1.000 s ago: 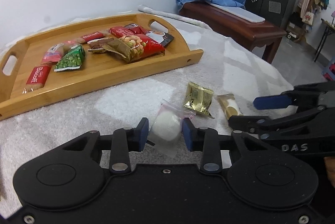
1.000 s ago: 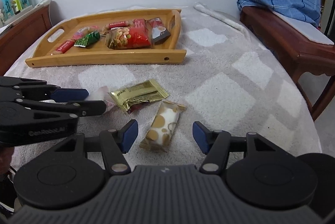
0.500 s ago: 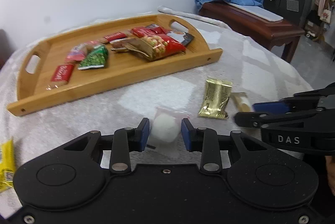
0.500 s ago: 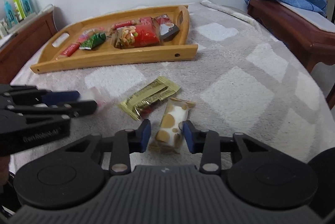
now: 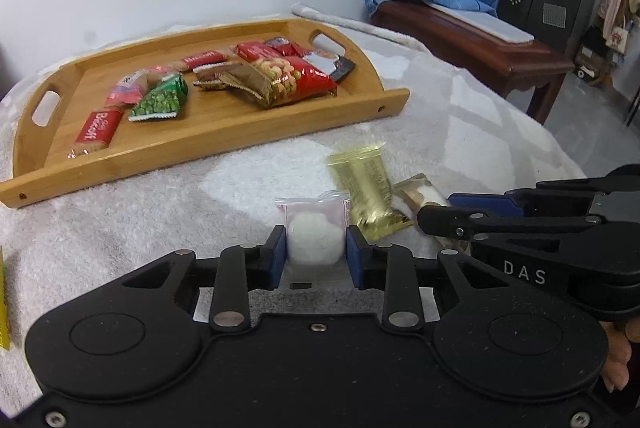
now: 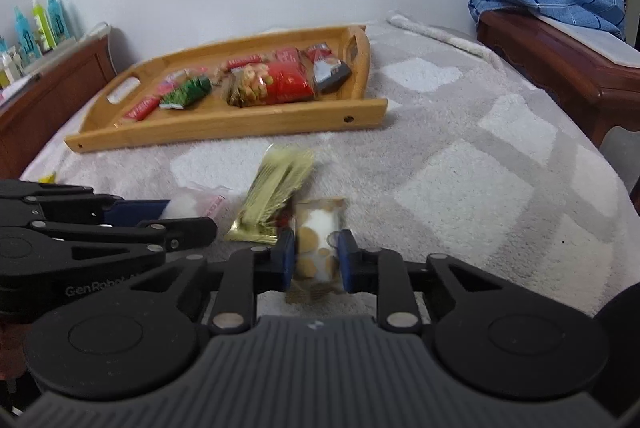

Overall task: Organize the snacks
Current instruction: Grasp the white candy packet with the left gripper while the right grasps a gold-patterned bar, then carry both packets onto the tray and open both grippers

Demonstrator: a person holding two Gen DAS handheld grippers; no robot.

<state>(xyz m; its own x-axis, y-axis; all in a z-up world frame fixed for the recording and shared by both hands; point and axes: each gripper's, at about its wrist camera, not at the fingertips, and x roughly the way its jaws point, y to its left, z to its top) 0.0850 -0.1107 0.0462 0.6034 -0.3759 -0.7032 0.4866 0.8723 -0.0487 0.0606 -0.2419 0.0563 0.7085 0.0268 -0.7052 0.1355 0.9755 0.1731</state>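
The gold packet (image 6: 276, 196) is motion-blurred, and a yellow wrapper (image 5: 3, 308) is cut off at the frame's edge.

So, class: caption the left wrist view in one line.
Left gripper clamps a white round snack before a wooden tray.

Landmark: curved wooden tray with cut-out handles (image 5: 256, 144), resting on the grey-and-white checked blanket.

Inside tray: large red peanut bag (image 5: 290, 78) right of centre, a brown crinkled wrapper (image 5: 240, 82) overlapping its left edge; green pea packet (image 5: 160, 100) left of centre; red Biscoff biscuit pack (image 5: 96, 128) nearest the left handle; pink packet (image 5: 130, 88) behind the green one; dark sachet (image 5: 334, 62) by the right handle.

In front of tray, off it: round white sweet in a clear wrapper (image 5: 314, 238); flat gold foil packet (image 5: 366, 188) just to its right; clear packet of tan-and-white biscuits (image 6: 318, 248), upright, touching the gold one.
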